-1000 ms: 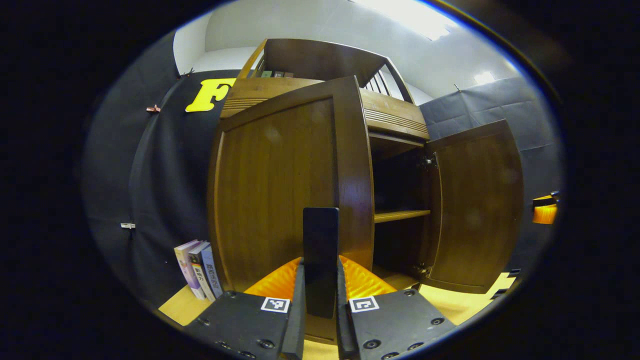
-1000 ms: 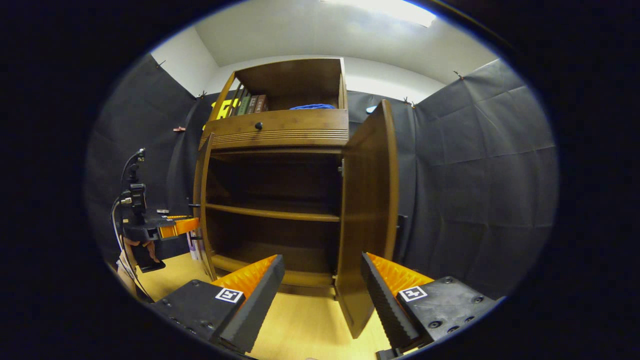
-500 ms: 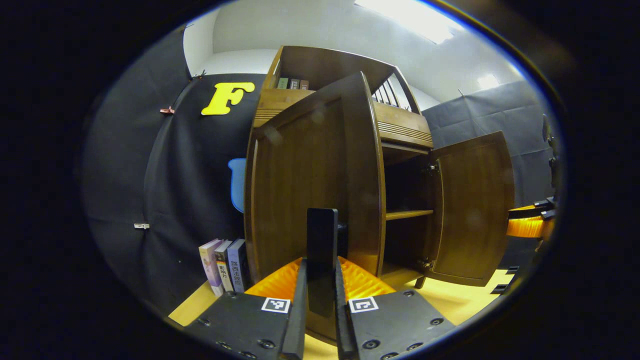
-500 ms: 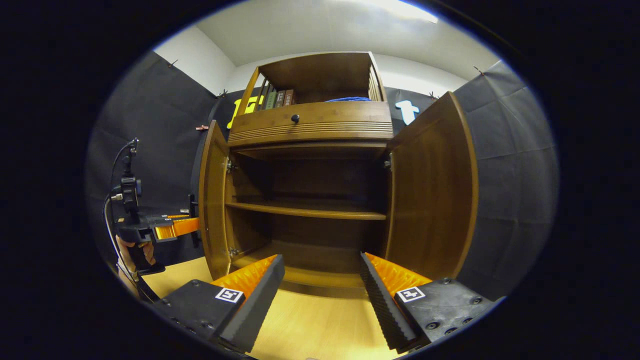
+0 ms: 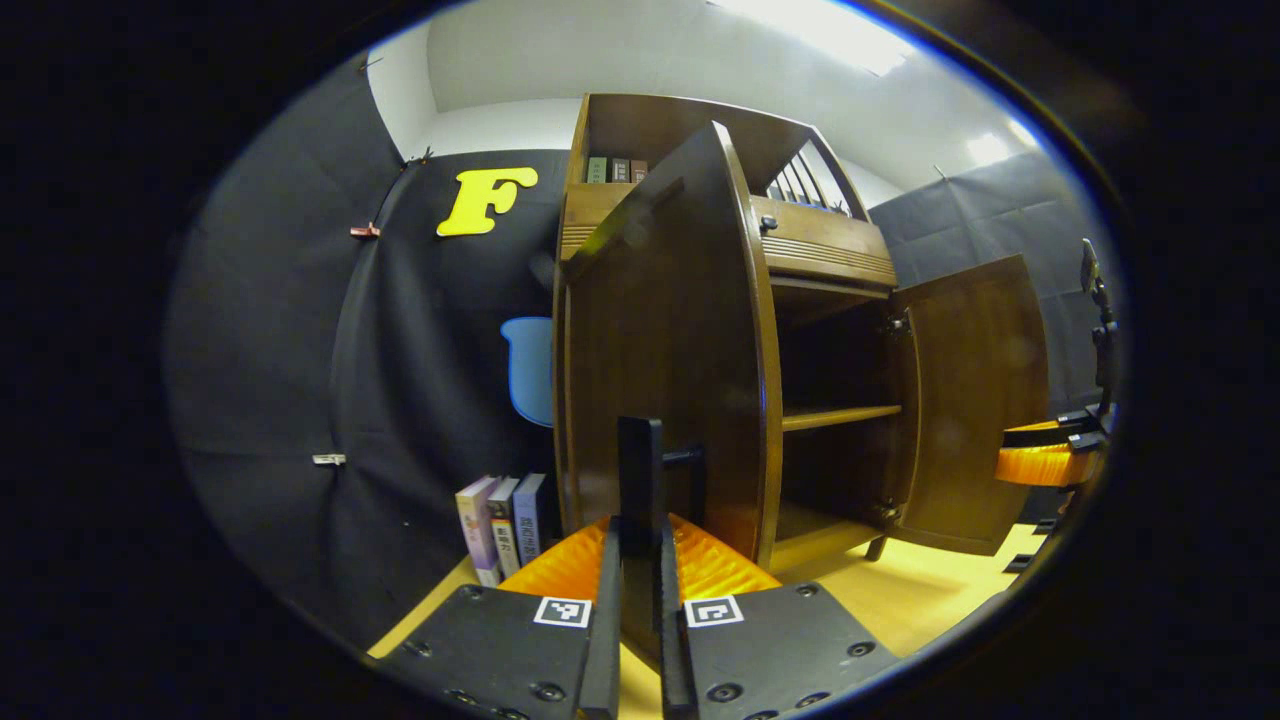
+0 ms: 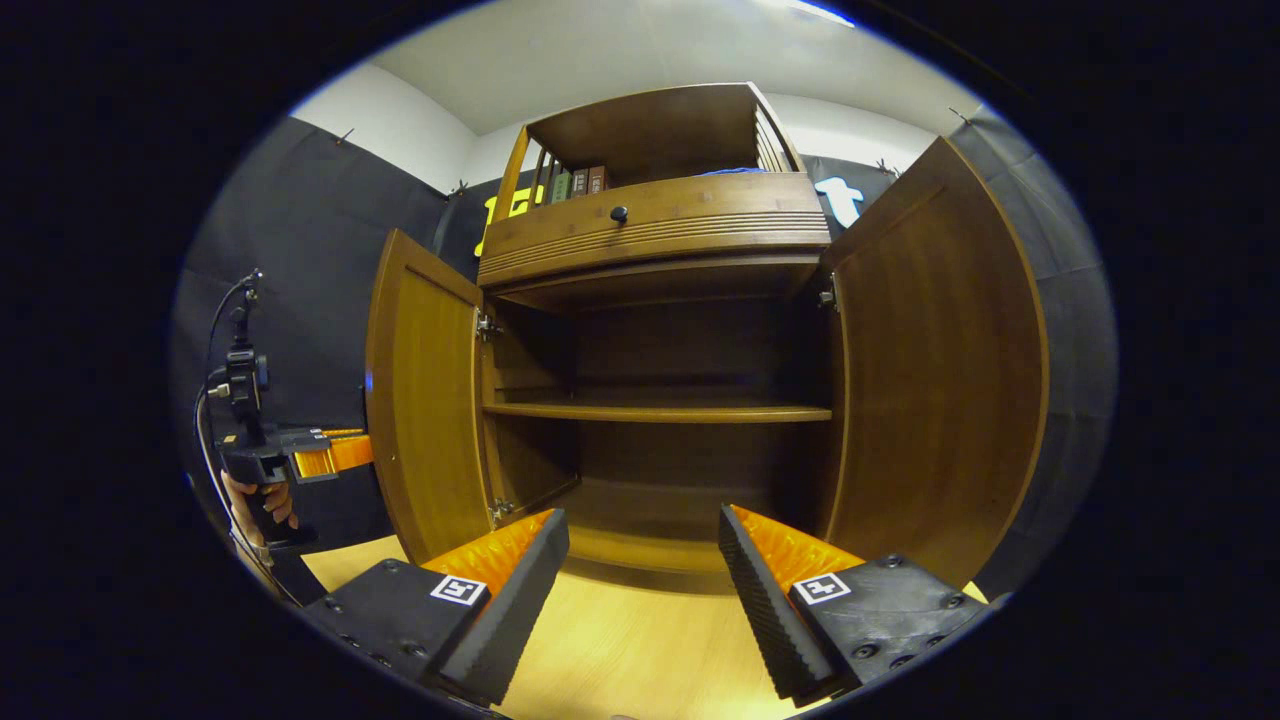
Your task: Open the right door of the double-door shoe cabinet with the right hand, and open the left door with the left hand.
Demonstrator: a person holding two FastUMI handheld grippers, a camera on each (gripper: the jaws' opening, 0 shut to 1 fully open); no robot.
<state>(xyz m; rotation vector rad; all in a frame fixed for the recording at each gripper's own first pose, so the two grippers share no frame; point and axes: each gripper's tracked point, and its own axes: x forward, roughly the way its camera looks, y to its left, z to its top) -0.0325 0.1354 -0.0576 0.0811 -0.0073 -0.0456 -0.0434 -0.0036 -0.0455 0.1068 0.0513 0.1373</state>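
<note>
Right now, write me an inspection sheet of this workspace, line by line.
Surface: yellow wood floor.
Job's things: shoe cabinet; left door and right door both swung open; inner shelf bare.
Clutter: books standing beside the cabinet; more books on top.
Grippers: left gripper shut on the left door's handle; right gripper open, holding nothing.
Cables: one on the left gripper's rig.
Surroundings: black cloth wall.

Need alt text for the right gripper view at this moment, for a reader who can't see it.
The shoe cabinet stands with left door and right door both swung open, baring a dark interior with one bare shelf. The right gripper hangs open in front of it, holding nothing. At far left, the left gripper reaches to the left door's outer face.
</note>
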